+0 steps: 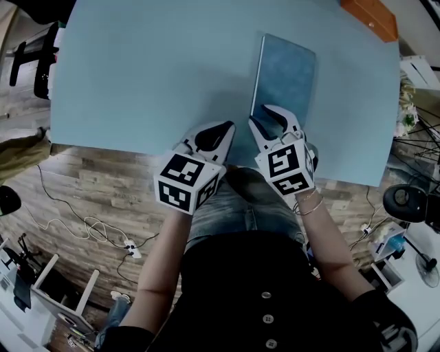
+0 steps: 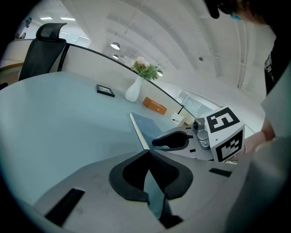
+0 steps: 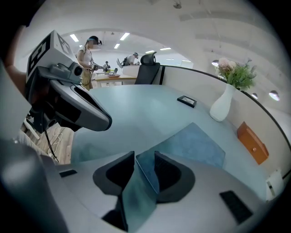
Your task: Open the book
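Note:
A blue-grey book (image 1: 289, 69) lies closed on the pale blue table (image 1: 137, 75), its white page edge along the left side. My right gripper (image 1: 269, 117) is at the book's near left corner, shut on the edge of the cover (image 3: 144, 170), which shows between its pads. The rest of the book (image 3: 195, 145) stretches away flat beyond the jaws. My left gripper (image 1: 218, 132) rests beside it to the left, near the table's front edge, shut with nothing held. From the left gripper view the book (image 2: 148, 124) and the right gripper (image 2: 157, 142) sit just ahead.
An orange box (image 1: 371, 17) lies at the table's far right corner. A white vase with flowers (image 3: 223, 107) and a small black object (image 3: 186, 101) stand at the far side. An office chair (image 1: 34, 62) is off the table's left edge.

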Demonstrator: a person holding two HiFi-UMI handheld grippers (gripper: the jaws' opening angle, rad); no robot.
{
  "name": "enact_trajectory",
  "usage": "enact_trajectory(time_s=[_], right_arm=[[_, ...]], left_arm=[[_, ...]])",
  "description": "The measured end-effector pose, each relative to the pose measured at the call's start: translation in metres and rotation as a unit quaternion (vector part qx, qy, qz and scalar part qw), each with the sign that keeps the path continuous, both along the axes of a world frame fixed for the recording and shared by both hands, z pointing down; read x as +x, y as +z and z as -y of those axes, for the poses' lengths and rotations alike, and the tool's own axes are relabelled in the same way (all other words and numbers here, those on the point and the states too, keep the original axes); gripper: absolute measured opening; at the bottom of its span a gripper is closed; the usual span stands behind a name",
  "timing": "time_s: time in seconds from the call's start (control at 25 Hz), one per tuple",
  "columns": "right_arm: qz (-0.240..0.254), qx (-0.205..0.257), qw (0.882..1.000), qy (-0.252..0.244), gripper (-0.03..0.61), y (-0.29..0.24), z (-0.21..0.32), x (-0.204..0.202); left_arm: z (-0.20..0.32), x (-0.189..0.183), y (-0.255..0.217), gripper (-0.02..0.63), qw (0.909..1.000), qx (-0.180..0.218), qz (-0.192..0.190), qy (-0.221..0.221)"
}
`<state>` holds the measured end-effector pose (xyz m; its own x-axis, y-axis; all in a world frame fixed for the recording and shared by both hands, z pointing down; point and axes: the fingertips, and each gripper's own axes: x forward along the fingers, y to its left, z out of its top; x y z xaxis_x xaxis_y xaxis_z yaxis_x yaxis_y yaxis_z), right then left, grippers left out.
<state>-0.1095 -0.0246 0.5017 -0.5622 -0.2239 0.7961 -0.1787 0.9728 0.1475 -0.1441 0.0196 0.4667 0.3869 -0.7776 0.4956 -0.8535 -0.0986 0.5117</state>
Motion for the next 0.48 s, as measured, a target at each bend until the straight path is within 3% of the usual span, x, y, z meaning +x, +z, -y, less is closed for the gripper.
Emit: enact_trajectory(time_s=[0.48], right_arm=[[-0.023,0.018,1.0,0.007,0.14,0.012,0.002,-0.003]], left_arm=[[0.004,-0.001,0.004,0.012,1.0,0.002,-0.007,-0.001]])
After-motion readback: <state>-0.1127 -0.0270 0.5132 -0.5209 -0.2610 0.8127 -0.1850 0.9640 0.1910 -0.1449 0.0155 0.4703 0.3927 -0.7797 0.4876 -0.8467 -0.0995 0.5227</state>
